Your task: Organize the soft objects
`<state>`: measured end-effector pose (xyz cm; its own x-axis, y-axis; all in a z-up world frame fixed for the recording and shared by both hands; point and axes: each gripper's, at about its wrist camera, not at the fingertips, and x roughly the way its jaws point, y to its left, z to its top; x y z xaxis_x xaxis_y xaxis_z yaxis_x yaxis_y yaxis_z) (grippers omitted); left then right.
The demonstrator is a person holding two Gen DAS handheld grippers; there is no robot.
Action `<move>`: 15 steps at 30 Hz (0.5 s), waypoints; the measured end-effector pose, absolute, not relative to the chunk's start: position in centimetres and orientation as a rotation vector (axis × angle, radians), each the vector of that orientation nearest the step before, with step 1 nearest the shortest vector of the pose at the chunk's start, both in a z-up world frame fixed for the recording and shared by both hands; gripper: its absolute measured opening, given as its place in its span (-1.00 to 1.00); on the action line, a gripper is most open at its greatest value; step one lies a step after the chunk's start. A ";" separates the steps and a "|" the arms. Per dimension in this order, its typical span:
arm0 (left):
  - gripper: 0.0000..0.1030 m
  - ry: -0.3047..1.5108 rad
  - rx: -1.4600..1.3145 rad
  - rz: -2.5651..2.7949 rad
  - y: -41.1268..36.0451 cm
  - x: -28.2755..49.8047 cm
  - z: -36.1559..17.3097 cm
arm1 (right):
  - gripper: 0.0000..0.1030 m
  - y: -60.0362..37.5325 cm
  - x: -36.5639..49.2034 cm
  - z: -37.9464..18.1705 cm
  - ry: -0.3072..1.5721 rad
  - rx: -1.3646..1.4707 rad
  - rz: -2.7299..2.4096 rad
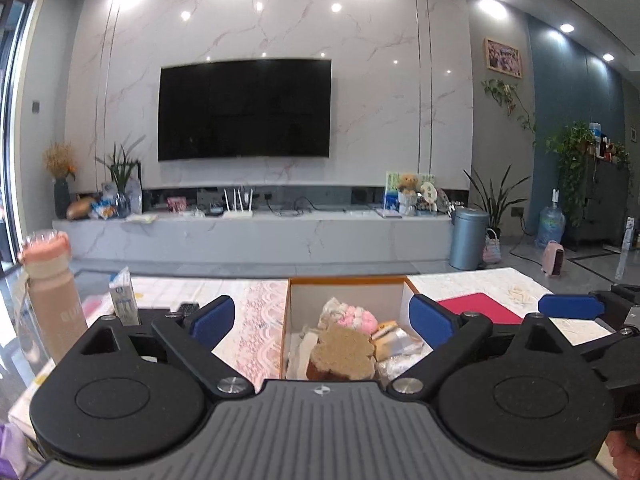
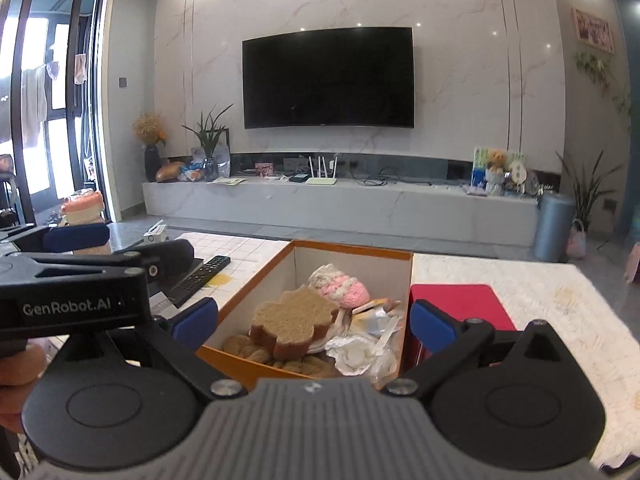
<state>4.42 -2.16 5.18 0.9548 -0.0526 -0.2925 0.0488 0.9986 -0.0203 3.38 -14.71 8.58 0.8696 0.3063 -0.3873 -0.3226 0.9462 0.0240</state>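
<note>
An orange box with a white inside stands on the table, straight ahead of both grippers. It holds a brown flower-shaped sponge, a pink and white knitted piece and crumpled white soft items. My left gripper is open over the box's near end, empty. My right gripper is also open and empty, its fingers straddling the box above the sponge and the knitted piece. The left gripper's blue finger shows at the far left of the right wrist view.
A red flat pad lies right of the box. A black remote and a small carton lie to its left, with a pink bottle near the table's left edge. A lace cloth covers the table.
</note>
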 end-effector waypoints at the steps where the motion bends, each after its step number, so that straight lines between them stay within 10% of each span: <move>1: 1.00 0.300 -0.017 -0.065 -1.9 4.4 5.2 | 0.95 -14.5 3.3 8.6 0.398 -0.050 0.326; 15: 1.00 0.271 0.033 -0.079 -2.2 3.4 4.7 | 0.95 -13.4 2.6 8.2 0.431 -0.074 0.326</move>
